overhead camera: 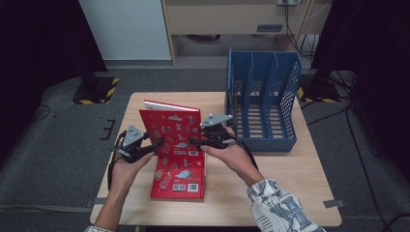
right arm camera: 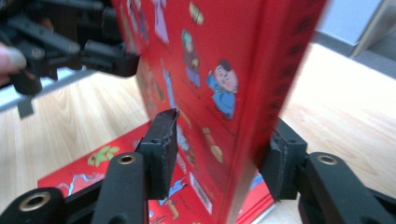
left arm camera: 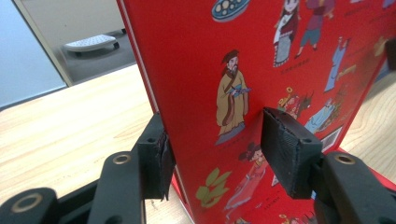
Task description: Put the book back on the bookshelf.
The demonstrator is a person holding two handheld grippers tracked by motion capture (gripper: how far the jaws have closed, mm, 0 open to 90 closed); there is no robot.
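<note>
A red picture book point(overhead camera: 170, 126) stands upright near the middle of the wooden table point(overhead camera: 290, 169), over a second red book point(overhead camera: 180, 180) that lies flat. My left gripper point(overhead camera: 157, 144) clamps the upright book's left edge, its pads point(left arm camera: 289, 149) on both covers. My right gripper point(overhead camera: 193, 141) clamps the right edge by the spine, jaws on either side of the book point(right arm camera: 243, 93). In the left gripper view the cover point(left arm camera: 243, 70) shows cartoon figures between the jaws of the left gripper point(left arm camera: 219, 144). The right gripper point(right arm camera: 223, 149) sees the left gripper point(right arm camera: 93, 51) beyond the book. I cannot tell if the upright book rests on the flat one.
A blue slotted file rack point(overhead camera: 263, 101) stands at the table's back right corner, just right of the right gripper. Bare tabletop lies in front and to the right of the flat book. Dark stands and cables surround the table on the floor.
</note>
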